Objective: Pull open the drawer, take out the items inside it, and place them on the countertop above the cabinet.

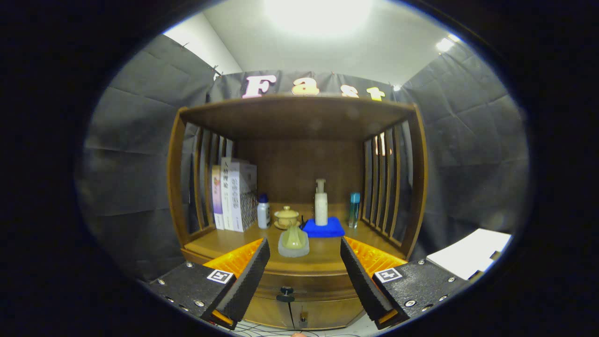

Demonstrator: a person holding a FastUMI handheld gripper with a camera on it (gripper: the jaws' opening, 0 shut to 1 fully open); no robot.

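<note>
Gripper: fingers spread wide, nothing held, nothing touched.

Cabinet: directly ahead, open-fronted, slatted sides. Drawer seen between the fingers and below the countertop edge, shut flush. Knob at the drawer front, between the fingertips, a little nearer the left one and lower, apart from both.

Countertop: just beyond the fingertips. Already standing there: a pale lidded item close to the front edge, between the fingers; behind it a lidded cup, a blue pad bearing a pump bottle, a small white bottle, a slim blue bottle to the right, and books upright at the left.

Drawer contents: hidden, cannot be stated.

Step in hand, judged: approach to the knob; pull not yet begun. Whole task ahead.

Next move, judged: lower and advance until the knob sits between the pads, close on it, then draw straight back. Bare wood left of the pale item and at the right front looks fit for placing. Risk noted: the pale item sits near the edge and could be struck on lifting things up.
</note>
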